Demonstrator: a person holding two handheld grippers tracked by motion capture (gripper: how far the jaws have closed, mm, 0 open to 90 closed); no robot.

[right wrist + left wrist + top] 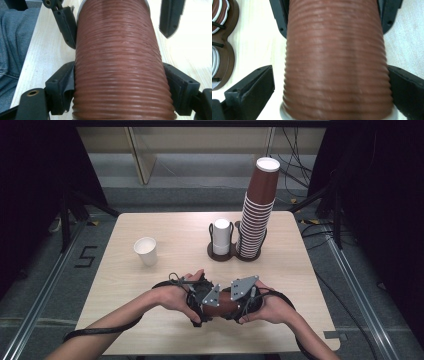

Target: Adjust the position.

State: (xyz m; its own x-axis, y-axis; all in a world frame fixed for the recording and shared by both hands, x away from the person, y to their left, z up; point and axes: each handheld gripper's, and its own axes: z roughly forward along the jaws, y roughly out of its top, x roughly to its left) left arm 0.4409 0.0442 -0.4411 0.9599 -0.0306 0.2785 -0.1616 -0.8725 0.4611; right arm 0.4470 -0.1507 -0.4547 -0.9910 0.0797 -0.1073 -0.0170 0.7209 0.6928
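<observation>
- so there's a brown ribbed cup [223,304] lying sideways just above the bench [165,225], near its front edge, well in front of the tall cup stack [256,215]
- right gripper [120,82] is pinching the brown ribbed cup, both pads tight on its sides
- left gripper [332,82] is spread wide around the cup's rim end, with a gap showing at one jaw
- white cup [146,251] stands off to the left of the stack, well apart

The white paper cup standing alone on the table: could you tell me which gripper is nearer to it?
Left. The left gripper sits below and right of the white paper cup; the right gripper lies farther right, beyond the ribbed brown cup.
</observation>
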